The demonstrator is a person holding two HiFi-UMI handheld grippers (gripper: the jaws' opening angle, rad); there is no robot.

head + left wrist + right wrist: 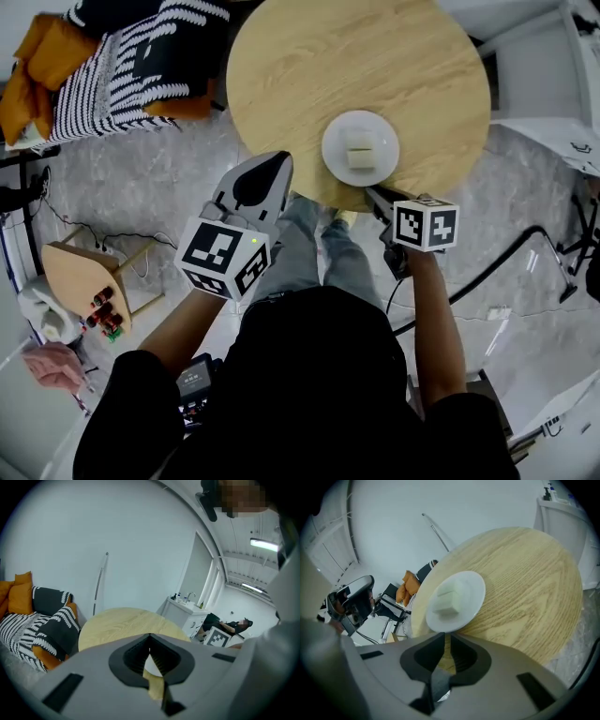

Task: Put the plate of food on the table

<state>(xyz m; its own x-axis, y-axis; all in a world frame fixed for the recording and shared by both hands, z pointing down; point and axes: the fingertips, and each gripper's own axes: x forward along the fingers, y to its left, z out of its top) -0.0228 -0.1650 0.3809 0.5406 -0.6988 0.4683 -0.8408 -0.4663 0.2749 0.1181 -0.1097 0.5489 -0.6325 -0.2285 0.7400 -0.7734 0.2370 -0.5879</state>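
A white plate (333,155) carrying a pale block of food (360,153) rests on the round wooden table (309,66), close to its near edge. My right gripper (372,192) sits just short of the plate's near rim, level with the table edge. In the right gripper view the plate (476,590) and the food (449,601) lie just beyond the right gripper (446,637), whose jaws stand a narrow gap apart with nothing between them. My left gripper (279,161) hovers off the table's near-left edge, jaws together and empty; the left gripper view shows the left gripper (150,635) with the table (122,623) beyond it.
A sofa with a black-and-white striped cushion (122,66) and orange pillows stands far left. A small wooden stool (84,277) with small items sits on the floor at left, near cables. White furniture (553,66) stands at far right. The person's legs are under the table edge.
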